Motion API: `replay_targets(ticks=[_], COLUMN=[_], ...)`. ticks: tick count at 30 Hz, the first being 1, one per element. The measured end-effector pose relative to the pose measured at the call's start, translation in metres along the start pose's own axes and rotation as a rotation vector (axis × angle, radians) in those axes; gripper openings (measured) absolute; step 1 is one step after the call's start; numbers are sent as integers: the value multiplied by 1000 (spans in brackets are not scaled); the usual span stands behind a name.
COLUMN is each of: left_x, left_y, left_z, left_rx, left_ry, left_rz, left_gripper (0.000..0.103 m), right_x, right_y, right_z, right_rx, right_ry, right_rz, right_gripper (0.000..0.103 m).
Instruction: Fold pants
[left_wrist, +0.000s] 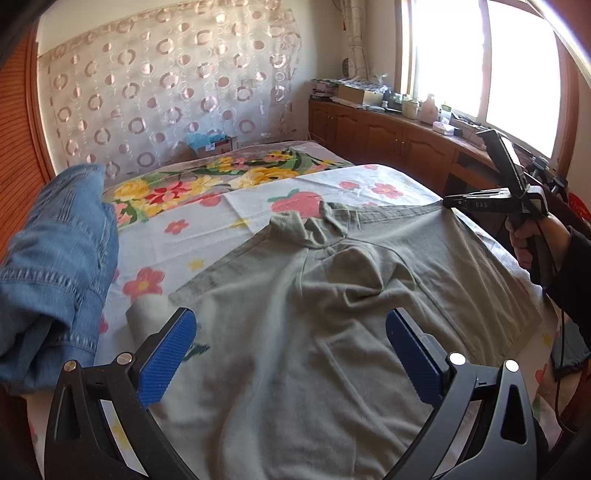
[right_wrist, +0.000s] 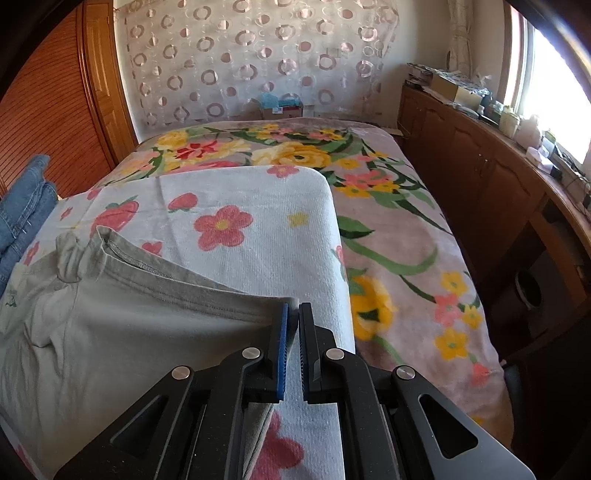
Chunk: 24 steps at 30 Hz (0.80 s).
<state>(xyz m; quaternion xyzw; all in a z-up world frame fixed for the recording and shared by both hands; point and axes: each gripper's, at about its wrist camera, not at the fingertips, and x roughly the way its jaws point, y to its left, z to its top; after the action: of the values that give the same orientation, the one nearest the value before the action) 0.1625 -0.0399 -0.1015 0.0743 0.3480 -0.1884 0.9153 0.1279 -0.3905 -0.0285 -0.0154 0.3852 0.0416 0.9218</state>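
The right tool (right_wrist: 291, 314) has its blue pads pinched together on the waistband corner of the grey-green pants (right_wrist: 122, 332), while the left tool (left_wrist: 291, 350) hangs wide open above the pants with nothing between its pads. The pants lie spread on a white flowered towel (right_wrist: 258, 229) on the bed (right_wrist: 406, 258). Blue jeans (left_wrist: 55, 266) are heaped at the left edge.
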Motion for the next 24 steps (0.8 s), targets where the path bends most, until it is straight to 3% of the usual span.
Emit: replay_targets(ticks=[3,5,6,9,14,24], left_x=[-6,-10,-12,-20,-28,-60], left_y=[7,13,16,21,30,43], left_z=[-8,-12,-15,-25,-47,-98], left_rx=[-31,-52,-59,-70,-101,-222], left_ry=[-2,0,2,-2,31,56], left_rz=[6,10,20,35,66,83], left_gripper=[103,103,103,103,102,93], right_x=[-23,-32,-43,-55,-93,-134], right_y=[2,3,6,14,31,42], right_z=[-9,-5,-10,-13,-54,-127], right_rx=[9,7,1,-19,-54,-106], right_ry=[-20,-29,-42,-73,-112,-88], right_rz=[10,28,49,92,146,205], right_gripper=[17,34,36,40,44,44])
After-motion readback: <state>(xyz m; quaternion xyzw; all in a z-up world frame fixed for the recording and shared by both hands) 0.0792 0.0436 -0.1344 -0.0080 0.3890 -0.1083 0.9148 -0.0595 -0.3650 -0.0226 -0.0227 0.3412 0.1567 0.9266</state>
